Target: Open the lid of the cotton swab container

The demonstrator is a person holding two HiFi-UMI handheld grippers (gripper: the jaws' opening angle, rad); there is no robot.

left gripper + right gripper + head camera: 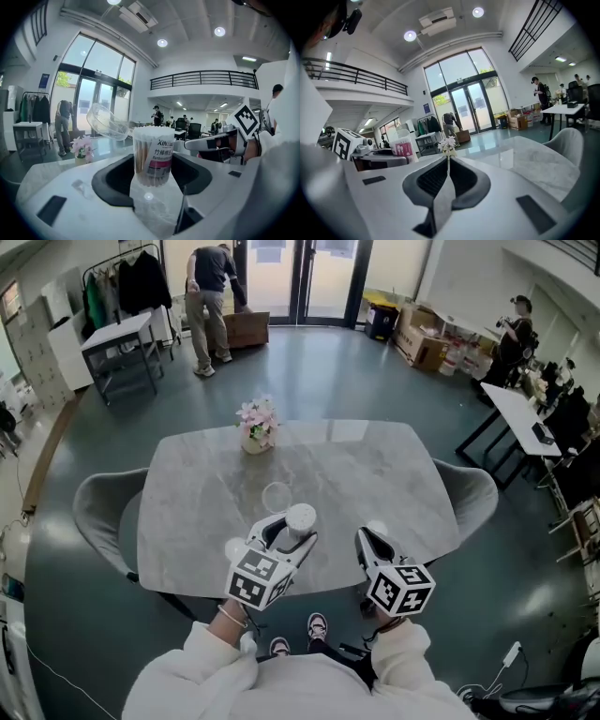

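While the left gripper point(287, 536) clamped the cotton swab container point(153, 157) upright, white tips were exposed above its pink label. The clear lid point(107, 123) was off, tilted, between it and the flower vase point(257, 432). The right gripper point(448, 159) had its jaws closed on nothing.

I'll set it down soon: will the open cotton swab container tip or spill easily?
Probably tippy: the cotton swab container is tall and narrow. Likely light, being clear plastic packed with swabs. With its lid off, a knock could well spill them.
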